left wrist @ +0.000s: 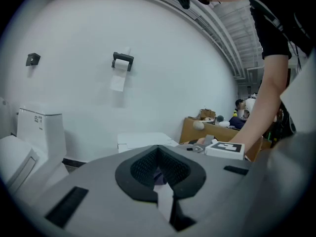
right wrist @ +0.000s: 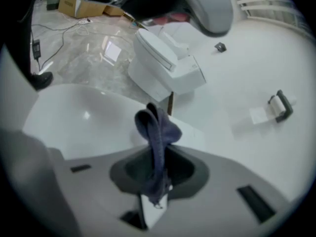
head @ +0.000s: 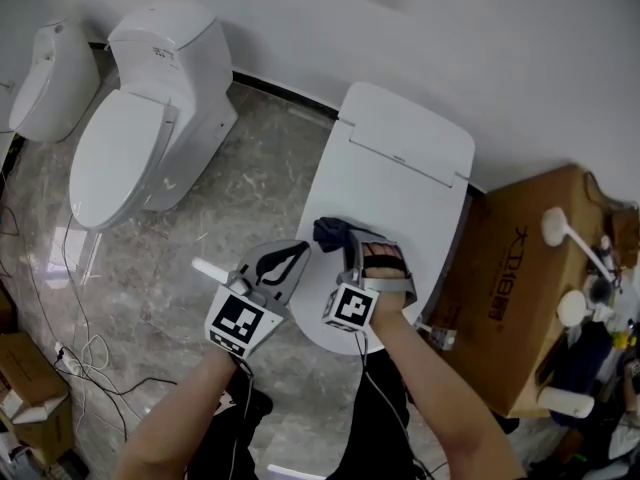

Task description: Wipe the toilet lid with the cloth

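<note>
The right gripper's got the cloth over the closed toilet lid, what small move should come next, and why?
Probably lower the right gripper so the cloth presses flat on the toilet lid, then sweep forward. Its jaws are shut on the cloth, which stands bunched up rather than spread, and the lid's white surface ahead lies bare.

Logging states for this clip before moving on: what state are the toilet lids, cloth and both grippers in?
Middle toilet lid: closed.
Left toilet lid: closed.
Cloth: bunched, held over the middle toilet lid.
Right gripper: shut on the cloth.
Left gripper: shut, empty.
</note>
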`<state>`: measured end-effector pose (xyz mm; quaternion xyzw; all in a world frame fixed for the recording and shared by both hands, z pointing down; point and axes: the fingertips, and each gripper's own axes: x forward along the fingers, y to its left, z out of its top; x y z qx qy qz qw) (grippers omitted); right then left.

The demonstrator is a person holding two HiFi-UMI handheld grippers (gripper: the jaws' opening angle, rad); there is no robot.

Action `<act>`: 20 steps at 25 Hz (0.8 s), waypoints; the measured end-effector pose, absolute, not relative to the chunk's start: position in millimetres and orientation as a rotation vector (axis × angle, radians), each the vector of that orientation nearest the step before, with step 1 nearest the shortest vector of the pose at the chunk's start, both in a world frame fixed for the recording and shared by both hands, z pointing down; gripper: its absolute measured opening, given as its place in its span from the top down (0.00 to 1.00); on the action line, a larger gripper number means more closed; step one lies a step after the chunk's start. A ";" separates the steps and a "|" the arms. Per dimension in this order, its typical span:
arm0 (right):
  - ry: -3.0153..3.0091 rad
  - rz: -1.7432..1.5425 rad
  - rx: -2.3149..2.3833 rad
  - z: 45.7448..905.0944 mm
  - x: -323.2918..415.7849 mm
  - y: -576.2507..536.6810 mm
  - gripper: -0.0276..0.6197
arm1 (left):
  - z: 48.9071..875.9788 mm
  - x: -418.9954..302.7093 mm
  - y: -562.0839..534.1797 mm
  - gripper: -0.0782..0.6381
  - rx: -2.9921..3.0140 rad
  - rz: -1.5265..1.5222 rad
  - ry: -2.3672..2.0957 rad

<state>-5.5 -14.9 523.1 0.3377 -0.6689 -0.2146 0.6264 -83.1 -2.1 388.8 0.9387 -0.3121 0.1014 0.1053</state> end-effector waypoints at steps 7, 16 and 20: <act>-1.491 -0.522 0.796 512.7 49.9 -91.0 0.83 | 383.0 -55.8 -37.0 0.87 2.729 0.274 -0.963; -1.447 -0.551 0.782 513.7 100.9 -179.1 0.83 | 386.0 -33.7 -72.3 0.87 2.670 0.261 -1.043; -1.432 -0.560 0.779 518.8 114.2 -206.0 0.83 | 390.9 -26.8 -80.7 0.87 2.619 0.254 -1.073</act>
